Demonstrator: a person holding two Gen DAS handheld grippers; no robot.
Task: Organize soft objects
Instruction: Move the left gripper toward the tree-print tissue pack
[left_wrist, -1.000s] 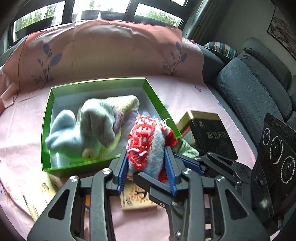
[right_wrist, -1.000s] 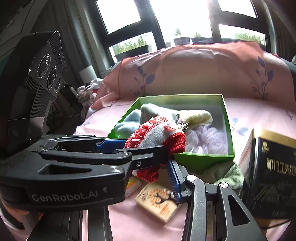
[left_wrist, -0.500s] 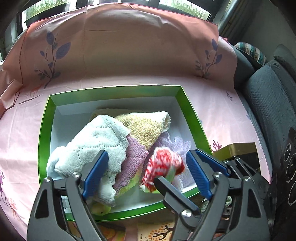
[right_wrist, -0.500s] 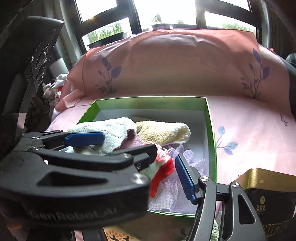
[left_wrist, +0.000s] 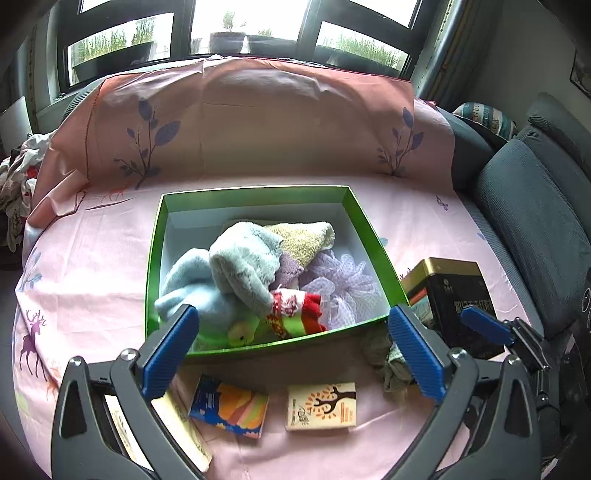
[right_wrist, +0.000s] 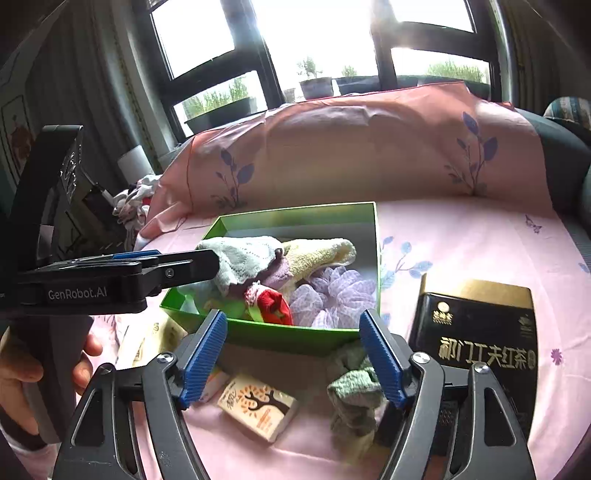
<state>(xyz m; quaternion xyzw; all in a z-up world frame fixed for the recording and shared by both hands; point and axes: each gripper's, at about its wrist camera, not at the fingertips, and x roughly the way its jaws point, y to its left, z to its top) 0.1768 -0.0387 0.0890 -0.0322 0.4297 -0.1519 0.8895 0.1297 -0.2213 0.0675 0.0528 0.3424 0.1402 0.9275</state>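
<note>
A green box (left_wrist: 373, 236) (right_wrist: 295, 334) on the pink sheet holds soft things: a pale blue towel (left_wrist: 240, 258), a yellow towel (left_wrist: 306, 240), a lilac mesh puff (left_wrist: 343, 284) (right_wrist: 332, 291) and the red-and-white sock (left_wrist: 295, 310) (right_wrist: 271, 304) at its near edge. My left gripper (left_wrist: 291, 350) is open and empty, held back above the box's near wall. My right gripper (right_wrist: 293, 354) is open and empty just in front of the box. A grey-green sock (right_wrist: 354, 395) (left_wrist: 384, 358) lies on the sheet by the right gripper's right finger.
A black and gold tea tin (right_wrist: 476, 343) (left_wrist: 454, 295) lies right of the box. Small packets (left_wrist: 321, 406) (left_wrist: 229, 410) (right_wrist: 258, 406) lie on the sheet in front of it. A grey sofa (left_wrist: 535, 229) is at the right.
My left gripper opened over the box, dropped the red-and-white sock inside and drew back. My right gripper also pulled back from the box.
</note>
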